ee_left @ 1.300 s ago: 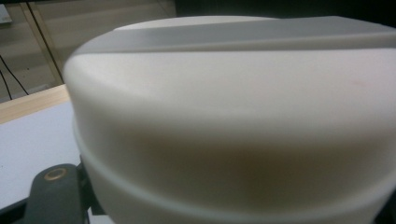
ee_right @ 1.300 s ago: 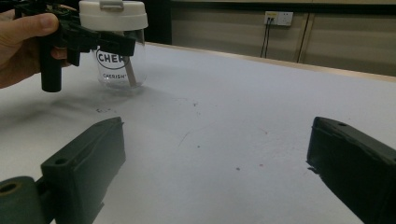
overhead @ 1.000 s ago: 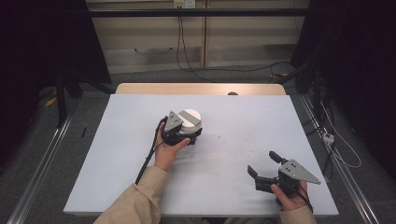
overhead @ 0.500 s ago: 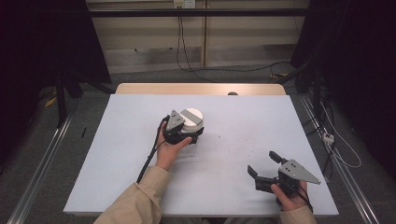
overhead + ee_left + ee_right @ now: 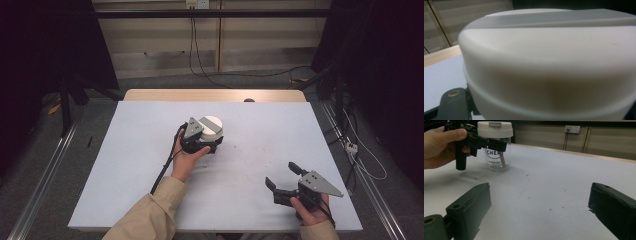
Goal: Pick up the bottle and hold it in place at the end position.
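Left tongs (image 5: 209, 140) sit tight against a white-lidded clear jar (image 5: 211, 128) mid-table (image 5: 125, 165) in the high view, while the right tongs (image 5: 282, 181) gape empty, well apart. From the left tongs' view the lid (image 5: 549, 62) looms just ahead, the grip unreadable. From the right tongs' view (image 5: 539, 212), one jaw crosses the jar (image 5: 496, 147) under its lid, so squeezing level there looks soundest.

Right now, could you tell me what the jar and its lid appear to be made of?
The jar looks like clear plastic or glass; the table shows through its wall behind the printed lettering, so which one stays open. The lid looks like matte off-white plastic: smooth, opaque, with soft rounded edges and a grey tab on top.
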Action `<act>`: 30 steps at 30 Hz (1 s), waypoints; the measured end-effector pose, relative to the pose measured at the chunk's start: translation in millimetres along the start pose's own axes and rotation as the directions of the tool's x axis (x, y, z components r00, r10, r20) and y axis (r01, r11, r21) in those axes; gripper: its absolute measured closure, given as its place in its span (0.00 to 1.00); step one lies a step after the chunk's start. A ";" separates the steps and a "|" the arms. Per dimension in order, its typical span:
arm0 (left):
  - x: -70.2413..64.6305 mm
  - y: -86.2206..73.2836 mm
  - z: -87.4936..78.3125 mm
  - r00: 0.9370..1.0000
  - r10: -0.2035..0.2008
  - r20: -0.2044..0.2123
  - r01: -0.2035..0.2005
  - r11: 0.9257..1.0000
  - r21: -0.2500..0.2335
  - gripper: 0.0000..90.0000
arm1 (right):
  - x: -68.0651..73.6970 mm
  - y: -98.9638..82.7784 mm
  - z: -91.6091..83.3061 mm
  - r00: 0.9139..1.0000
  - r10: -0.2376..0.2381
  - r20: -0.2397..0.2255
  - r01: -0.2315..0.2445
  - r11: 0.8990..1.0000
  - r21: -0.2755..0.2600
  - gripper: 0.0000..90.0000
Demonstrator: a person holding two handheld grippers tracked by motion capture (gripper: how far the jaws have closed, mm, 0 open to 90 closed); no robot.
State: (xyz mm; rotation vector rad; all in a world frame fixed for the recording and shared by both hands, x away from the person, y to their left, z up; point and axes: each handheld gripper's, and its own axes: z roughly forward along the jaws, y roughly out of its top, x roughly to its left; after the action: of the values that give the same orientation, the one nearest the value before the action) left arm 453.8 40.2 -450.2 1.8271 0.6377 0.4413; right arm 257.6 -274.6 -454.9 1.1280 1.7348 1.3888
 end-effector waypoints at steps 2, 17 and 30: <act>-0.1 -0.4 0.8 1.000 -0.001 0.001 0.001 1.000 0.003 0.21 | 0.0 -0.1 -0.1 1.000 0.001 0.000 -0.001 1.000 0.001 0.04; -3.3 0.8 12.1 1.000 0.019 0.017 -0.019 1.000 -0.003 0.21 | -0.4 -0.5 0.1 1.000 0.005 0.000 -0.005 1.000 0.003 0.04; -1.8 -1.8 12.0 0.999 0.021 0.028 -0.021 1.000 0.003 0.21 | 0.1 -0.5 0.4 1.000 -0.002 -0.005 0.003 1.000 0.004 0.04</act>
State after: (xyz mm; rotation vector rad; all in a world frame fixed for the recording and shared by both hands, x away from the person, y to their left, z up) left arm 459.0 30.7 -455.9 1.8416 0.6004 0.4285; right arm 257.7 -274.3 -455.5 1.1252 1.7428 1.3882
